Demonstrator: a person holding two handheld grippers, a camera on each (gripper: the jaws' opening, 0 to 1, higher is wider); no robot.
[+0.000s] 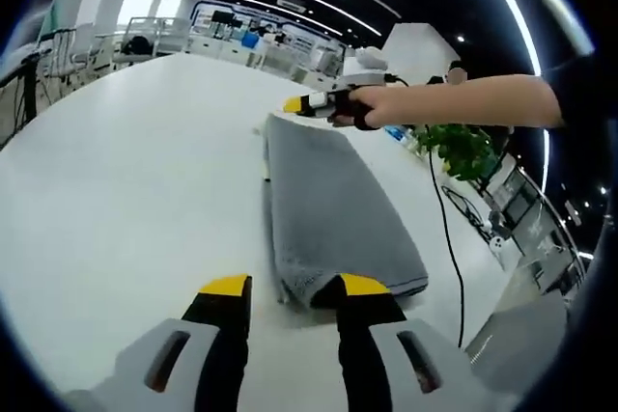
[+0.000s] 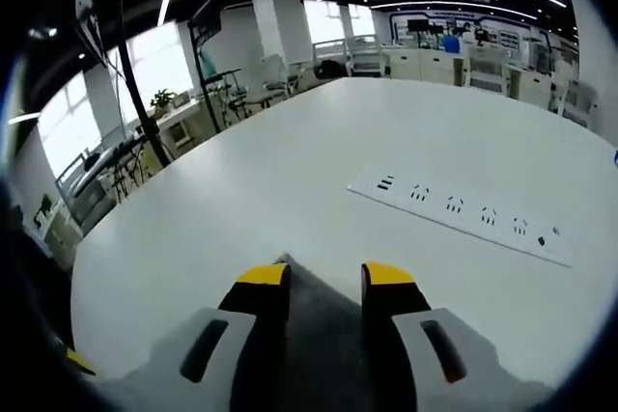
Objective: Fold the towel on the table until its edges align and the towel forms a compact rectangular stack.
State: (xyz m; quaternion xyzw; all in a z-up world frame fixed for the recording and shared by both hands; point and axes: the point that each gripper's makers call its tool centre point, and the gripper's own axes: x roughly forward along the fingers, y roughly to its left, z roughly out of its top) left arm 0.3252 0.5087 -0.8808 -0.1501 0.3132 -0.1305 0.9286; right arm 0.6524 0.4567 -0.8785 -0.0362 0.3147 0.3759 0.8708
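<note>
On the white counter [image 1: 126,171] lies a grey towel [image 1: 333,214] folded into a long strip. Left claw [image 1: 294,288] open at its near short edge — one tip touching the hem. Right claw [image 2: 326,277] open over the far corner, a hand [image 1: 386,106] holding it. Wide bare counter left of the towel; power strip [image 2: 463,211] set flush beyond it — black cable [image 1: 447,229] along the right edge.
</note>
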